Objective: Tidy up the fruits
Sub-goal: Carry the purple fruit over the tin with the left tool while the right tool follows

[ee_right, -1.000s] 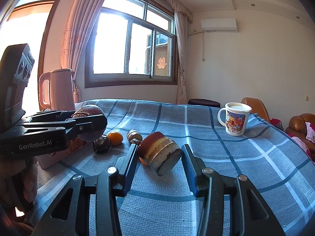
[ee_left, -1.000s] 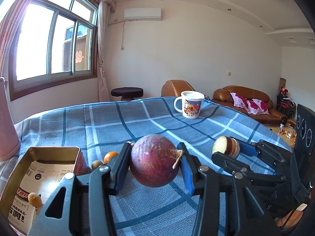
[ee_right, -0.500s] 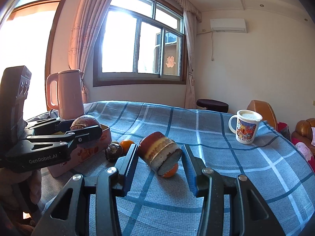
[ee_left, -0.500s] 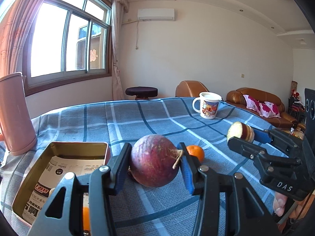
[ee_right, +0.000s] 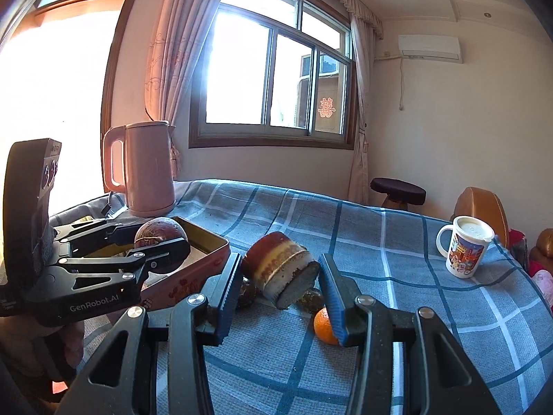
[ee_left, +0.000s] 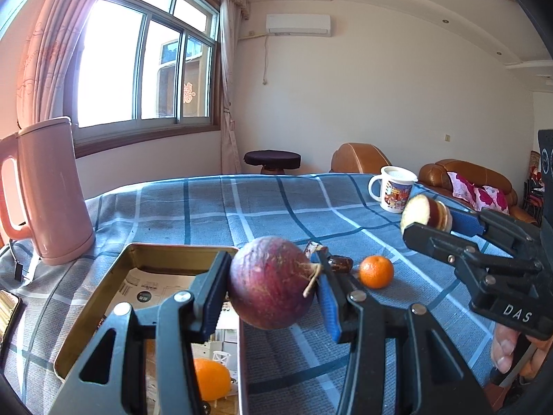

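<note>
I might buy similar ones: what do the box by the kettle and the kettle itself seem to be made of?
The box looks like thin metal: its gold inner walls shine and reflect, and its rim is rolled. The kettle seems to be matte pink plastic or coated metal: smooth, even colour, no glare; the pictures leave that open.

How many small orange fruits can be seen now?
2. One orange fruit lies on the tablecloth; another orange fruit sits inside the tin. More may be hidden.
</note>
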`<action>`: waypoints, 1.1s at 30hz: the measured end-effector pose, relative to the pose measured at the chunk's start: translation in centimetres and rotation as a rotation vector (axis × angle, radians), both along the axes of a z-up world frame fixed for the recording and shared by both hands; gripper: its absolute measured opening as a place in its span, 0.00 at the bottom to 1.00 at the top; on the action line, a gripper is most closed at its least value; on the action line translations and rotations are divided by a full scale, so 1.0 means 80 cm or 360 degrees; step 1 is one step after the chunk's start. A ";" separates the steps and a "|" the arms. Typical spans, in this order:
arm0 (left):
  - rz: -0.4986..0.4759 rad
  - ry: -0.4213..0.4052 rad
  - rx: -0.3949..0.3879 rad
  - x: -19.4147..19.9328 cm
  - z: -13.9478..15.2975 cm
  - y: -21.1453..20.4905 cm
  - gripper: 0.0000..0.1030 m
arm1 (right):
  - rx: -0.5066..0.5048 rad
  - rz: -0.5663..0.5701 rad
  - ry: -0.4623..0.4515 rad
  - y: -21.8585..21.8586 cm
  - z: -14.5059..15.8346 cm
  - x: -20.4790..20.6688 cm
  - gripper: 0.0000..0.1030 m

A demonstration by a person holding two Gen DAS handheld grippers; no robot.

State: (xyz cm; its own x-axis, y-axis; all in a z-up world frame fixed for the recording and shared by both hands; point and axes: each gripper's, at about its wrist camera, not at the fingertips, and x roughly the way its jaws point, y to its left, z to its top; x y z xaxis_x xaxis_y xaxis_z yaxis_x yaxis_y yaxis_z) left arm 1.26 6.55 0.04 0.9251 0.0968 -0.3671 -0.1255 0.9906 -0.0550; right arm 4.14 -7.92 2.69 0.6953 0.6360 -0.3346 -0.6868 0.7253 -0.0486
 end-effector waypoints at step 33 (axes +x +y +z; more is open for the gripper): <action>0.0276 0.0080 -0.0030 -0.023 -0.004 0.097 0.48 | -0.0144 0.0293 -0.0043 0.142 0.022 -0.005 0.45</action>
